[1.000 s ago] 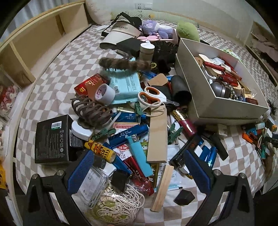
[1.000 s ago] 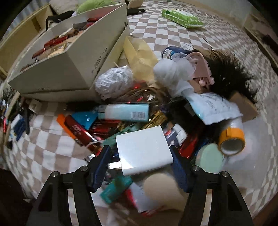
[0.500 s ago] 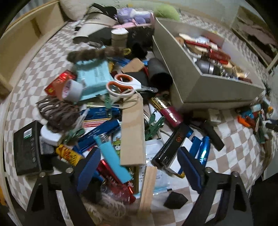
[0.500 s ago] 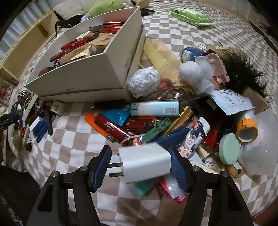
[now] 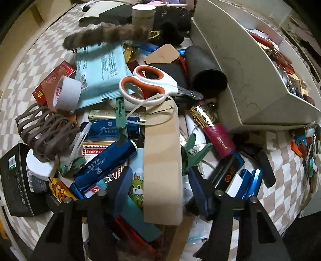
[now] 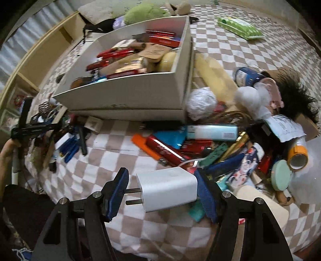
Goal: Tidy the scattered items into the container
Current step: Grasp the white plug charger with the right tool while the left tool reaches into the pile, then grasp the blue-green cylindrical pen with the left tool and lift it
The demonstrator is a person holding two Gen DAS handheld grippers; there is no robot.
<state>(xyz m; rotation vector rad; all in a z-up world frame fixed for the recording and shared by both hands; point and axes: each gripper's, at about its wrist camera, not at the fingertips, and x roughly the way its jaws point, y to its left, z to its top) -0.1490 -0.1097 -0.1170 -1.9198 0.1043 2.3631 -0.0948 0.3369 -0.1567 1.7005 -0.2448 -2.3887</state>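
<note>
A bed covered in a beige-and-white checkered sheet point(image 6: 230, 46) fills both views. Along its far side runs a light wooden shelf unit point(image 6: 38, 58) with open compartments, and pale pleated curtains point(image 6: 24, 34) hang behind it. A cream pillow point(image 6: 94, 10) lies at the head of the bed. The light is dim and warm.

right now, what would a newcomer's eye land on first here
A white charger gripped in the right gripper, lifted above the checkered cloth. Behind it sits the white box, already crowded. On the left, orange-handled scissors top a dense heap, with the left gripper open over a wooden strip.
</note>
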